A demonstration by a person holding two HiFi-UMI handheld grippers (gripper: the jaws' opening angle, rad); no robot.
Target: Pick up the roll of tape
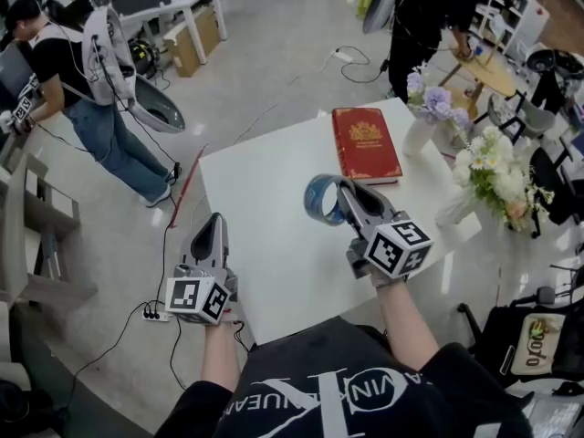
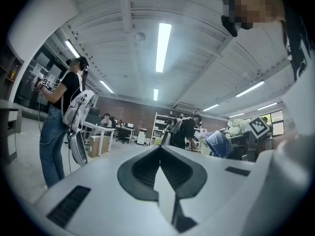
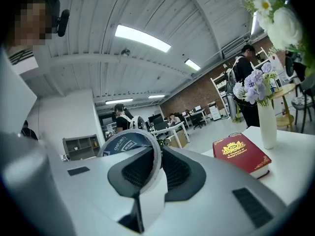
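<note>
Right gripper (image 3: 158, 150) holds the one roll of tape (image 3: 126, 144) on edge, its jaws set narrow on the roll's wall, one pad inside the ring and one outside. The roll is blue on its inner face, and in the head view it hangs over the white table (image 1: 274, 254), just short of the near end of the single red book (image 1: 366, 142) that lies flat there.

Left gripper (image 1: 217, 219) is beside the table's left edge, over the floor. Its jaws are closed tip to tip with nothing between them, and it points level, well apart from the roll.

Beyond the book, two vases stand on the table's right side. One has purple flowers (image 1: 429, 99) and one has white flowers (image 1: 493, 167), the white bunch spilling past the table edge.

One power strip (image 1: 153, 314) lies on the floor below the left hand, with a cable running off from it.

Two other people stand in the room. One person in jeans (image 1: 87, 80) is at the far left, and a second person in dark clothes (image 1: 438, 12) is behind the flowers.

Desks, chairs and shelves fill the background, and nothing lies between the held roll and the book
</note>
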